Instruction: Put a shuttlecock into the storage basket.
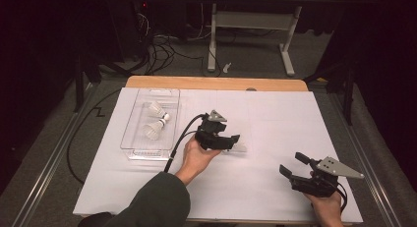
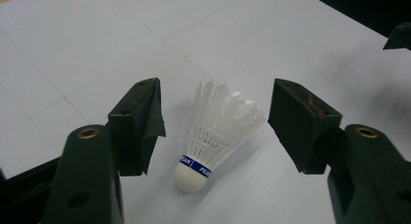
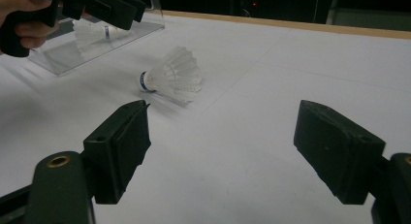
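A white feather shuttlecock (image 2: 213, 136) with a blue band lies on its side on the white table cover, between the jaws of my left gripper (image 2: 215, 95). The jaws stand wide apart and do not touch it. In the high view the left gripper (image 1: 232, 142) hovers at the middle of the table, over that shuttlecock (image 1: 240, 148). My right gripper (image 1: 293, 164) rests near the front right, open with nothing between its jaws. In the right gripper view the right gripper (image 3: 225, 112) points toward the shuttlecock (image 3: 172, 76), which lies some way off.
A clear plastic tray (image 1: 129, 138) sits at the left of the table with two more shuttlecocks (image 1: 156, 109) in it. The table's wooden far edge (image 1: 216, 83) borders the white cover. Beyond it are cables and a desk frame on the floor.
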`<state>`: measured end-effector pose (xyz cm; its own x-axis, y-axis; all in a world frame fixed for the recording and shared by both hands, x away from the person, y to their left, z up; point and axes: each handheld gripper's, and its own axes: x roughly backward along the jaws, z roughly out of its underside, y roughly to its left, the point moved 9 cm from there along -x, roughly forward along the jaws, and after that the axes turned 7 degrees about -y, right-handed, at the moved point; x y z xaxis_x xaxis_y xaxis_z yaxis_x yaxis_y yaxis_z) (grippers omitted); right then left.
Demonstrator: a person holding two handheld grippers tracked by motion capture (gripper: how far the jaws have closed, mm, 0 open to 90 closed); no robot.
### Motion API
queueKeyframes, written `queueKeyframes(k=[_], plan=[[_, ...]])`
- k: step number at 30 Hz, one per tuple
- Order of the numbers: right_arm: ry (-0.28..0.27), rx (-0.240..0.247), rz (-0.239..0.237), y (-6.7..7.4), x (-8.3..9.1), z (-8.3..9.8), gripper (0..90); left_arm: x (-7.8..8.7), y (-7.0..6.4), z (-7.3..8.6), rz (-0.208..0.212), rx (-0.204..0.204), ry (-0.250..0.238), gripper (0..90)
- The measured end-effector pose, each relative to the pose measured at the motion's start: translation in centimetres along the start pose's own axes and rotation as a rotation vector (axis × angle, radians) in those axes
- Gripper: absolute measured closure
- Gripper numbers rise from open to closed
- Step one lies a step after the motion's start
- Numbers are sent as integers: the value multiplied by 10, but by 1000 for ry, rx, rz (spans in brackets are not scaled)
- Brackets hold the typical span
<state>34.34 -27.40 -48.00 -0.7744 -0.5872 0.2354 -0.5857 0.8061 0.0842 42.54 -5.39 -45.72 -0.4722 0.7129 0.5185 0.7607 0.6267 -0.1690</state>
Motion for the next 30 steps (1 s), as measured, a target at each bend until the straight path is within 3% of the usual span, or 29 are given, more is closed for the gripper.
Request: queueKeyframes(k=[8, 30], plan=[[11, 10, 0, 0, -1, 2, 212, -1, -4, -4, 15, -33, 42, 387], [13, 7, -7, 1, -1, 2, 213, -4, 0, -1, 37, -43, 154, 385]])
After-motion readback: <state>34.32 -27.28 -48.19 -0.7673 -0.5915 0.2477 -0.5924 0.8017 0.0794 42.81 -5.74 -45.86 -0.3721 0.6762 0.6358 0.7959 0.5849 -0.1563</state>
